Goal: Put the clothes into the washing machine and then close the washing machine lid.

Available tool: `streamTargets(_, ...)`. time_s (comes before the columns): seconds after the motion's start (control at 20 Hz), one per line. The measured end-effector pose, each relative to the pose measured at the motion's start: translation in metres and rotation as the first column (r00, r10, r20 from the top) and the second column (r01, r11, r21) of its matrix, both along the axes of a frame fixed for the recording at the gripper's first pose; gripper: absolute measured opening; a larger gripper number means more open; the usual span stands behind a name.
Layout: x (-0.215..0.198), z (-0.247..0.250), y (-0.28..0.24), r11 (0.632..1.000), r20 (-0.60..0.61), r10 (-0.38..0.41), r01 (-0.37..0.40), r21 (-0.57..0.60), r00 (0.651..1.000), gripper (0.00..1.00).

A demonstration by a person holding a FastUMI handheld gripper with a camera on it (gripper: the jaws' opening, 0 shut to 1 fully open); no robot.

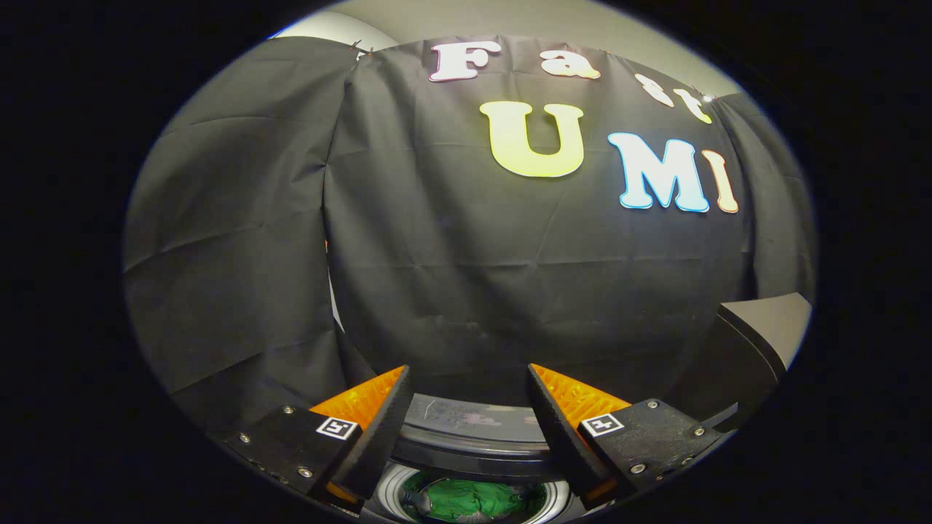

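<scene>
Tongs [467, 407] gape wide and empty above green clothes [473, 501] inside the washing machine [466, 429].

Staged recording booth: black cloth wall [451, 276] draped behind top-loading washing machine [473, 426], plain room wall above.

Tool [468, 386] level — fingers [378, 426] wide apart (nothing between them), empty.

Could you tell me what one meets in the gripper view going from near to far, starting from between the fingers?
Green clothes in the drum below the open fingers → washing machine back panel just ahead → black cloth wall beyond. The gripper holds nothing.
</scene>
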State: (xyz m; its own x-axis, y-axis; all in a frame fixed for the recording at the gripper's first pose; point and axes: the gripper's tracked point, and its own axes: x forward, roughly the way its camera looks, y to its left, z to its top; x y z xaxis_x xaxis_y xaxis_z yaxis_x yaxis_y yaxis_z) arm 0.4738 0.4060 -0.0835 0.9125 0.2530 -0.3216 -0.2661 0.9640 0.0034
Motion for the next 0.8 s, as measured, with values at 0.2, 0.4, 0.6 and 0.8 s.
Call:
streamTargets(0.2,-0.027,-0.018,0.003,0.998,-0.023,0.027,-0.028,-0.047,0.999,0.95)
streamTargets(0.4,-0.061,-0.044,0.004,0.997,-0.063,0.048,-0.052,-0.063,0.997,0.96)
streamTargets(0.6,-0.094,-0.067,0.001,0.996,-0.111,0.054,-0.061,-0.061,0.992,0.96)
streamTargets(0.8,-0.119,-0.061,-0.008,0.997,-0.101,0.057,-0.063,-0.05,0.993,0.96)
